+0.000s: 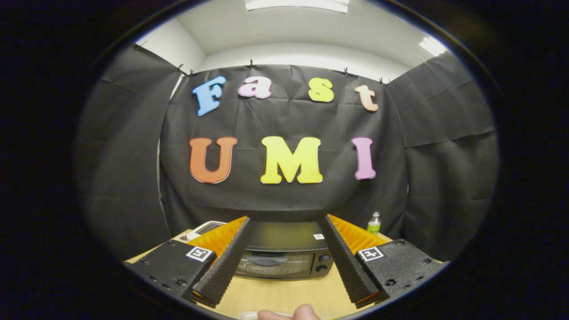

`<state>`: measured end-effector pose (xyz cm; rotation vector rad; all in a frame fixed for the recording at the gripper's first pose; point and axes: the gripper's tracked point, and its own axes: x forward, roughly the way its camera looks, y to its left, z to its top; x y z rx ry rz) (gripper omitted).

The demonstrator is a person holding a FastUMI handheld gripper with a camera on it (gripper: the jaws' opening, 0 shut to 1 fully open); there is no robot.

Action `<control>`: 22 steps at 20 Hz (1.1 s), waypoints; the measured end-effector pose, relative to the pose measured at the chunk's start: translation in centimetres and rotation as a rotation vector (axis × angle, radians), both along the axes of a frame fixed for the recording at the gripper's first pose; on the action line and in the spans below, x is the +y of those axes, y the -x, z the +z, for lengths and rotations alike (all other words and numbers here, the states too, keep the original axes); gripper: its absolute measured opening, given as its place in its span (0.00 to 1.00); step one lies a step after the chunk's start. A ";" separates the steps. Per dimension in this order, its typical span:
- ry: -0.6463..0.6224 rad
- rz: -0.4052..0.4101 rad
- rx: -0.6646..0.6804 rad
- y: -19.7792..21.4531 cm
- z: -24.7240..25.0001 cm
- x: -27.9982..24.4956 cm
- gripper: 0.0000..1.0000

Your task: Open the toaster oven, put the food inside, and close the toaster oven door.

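A black toaster oven [284, 251] stands on the wooden table [284, 295], beyond my fingers and framed between them. Its glass door with a curved handle [266, 260] is closed, and two knobs [323, 262] sit on its right side. My gripper [284, 222] is open, held well back from the oven and above the table, with nothing between its fingers. Below the fingers, at the near table edge, a pale rounded thing [289, 313] peeks in; I cannot tell whether it is food or a person's finger.
A small green bottle [374, 223] stands at the back right of the table, behind the oven. A white flat object [205, 229] lies at the back left, partly hidden by my left finger. Black cloth walls close the booth on three sides.
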<state>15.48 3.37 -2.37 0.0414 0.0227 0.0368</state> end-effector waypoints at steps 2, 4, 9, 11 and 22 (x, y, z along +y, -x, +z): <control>-0.012 0.023 0.020 -3.0 -1.3 1.2 1.00; -0.019 0.052 0.056 -6.1 -3.4 2.6 1.00; -0.016 0.055 0.138 -11.7 -9.8 4.4 1.00; 0.008 0.036 0.167 -12.7 -12.4 4.2 1.00; 0.011 0.012 0.240 -14.2 -18.1 4.1 1.00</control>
